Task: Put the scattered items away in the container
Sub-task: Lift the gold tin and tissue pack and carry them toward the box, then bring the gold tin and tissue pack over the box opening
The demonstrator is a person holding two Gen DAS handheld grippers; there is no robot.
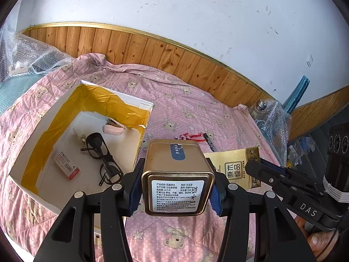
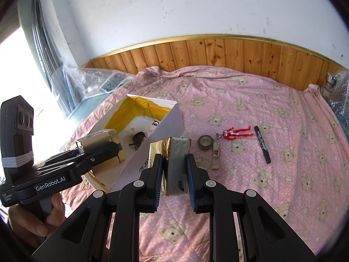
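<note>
My left gripper (image 1: 175, 163) is shut on a gold tea tin (image 1: 176, 174), held just right of the white box with yellow tape lining (image 1: 139, 104). In the box lie black glasses (image 1: 102, 157), a pink stapler (image 1: 113, 128), a staple pack (image 1: 66, 163) and a white plug (image 1: 80, 136). My right gripper (image 2: 174, 157) is shut on a gold and grey packet (image 2: 176, 152) beside the box wall (image 2: 165, 131). Loose on the pink quilt lie a tape roll (image 2: 205, 142), a red figure (image 2: 235, 132), a black marker (image 2: 262, 144) and a small clear stick (image 2: 216, 156).
Bubble wrap (image 1: 32, 54) is piled at the bed's left side, and more (image 1: 272, 122) sits with a bottle (image 2: 329, 83) at the right. Wood panelling (image 2: 218, 52) backs the bed. A hand (image 2: 32, 218) holds the left gripper's handle.
</note>
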